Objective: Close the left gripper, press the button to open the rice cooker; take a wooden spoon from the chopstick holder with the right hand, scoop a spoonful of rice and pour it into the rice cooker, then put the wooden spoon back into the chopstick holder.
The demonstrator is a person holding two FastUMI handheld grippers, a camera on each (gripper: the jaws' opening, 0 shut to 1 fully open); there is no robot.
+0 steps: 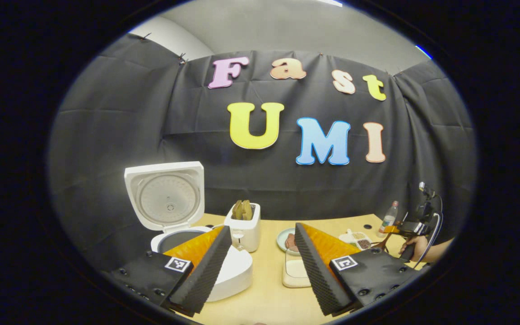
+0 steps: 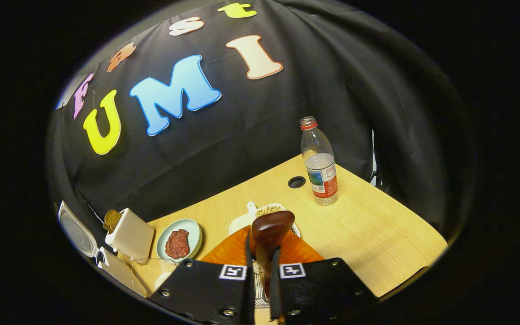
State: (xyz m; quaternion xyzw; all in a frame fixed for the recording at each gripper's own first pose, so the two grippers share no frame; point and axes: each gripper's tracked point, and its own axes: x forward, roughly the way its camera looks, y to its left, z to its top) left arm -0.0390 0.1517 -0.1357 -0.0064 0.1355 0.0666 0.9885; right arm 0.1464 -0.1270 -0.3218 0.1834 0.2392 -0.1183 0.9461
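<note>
Wooden spoon (image 2: pixel 270 234) clamped between right gripper (image 2: pixel 262 271) fingers, bowl up, over the divided dish (image 2: pixel 266 210); judged light, stiff, smooth, best held low on handle; rice cooker (image 1: pixel 174 212) lid up; left gripper (image 1: pixel 262 257) jaws spread, empty; toaster (image 1: pixel 243 225), plate (image 2: pixel 181 239), bottle (image 2: pixel 318 162) crowd the route.

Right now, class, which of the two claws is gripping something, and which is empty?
The right claw is gripping: its fingers are pressed on the wooden spoon. The left claw is the empty one, spread wide near the open rice cooker.
</note>
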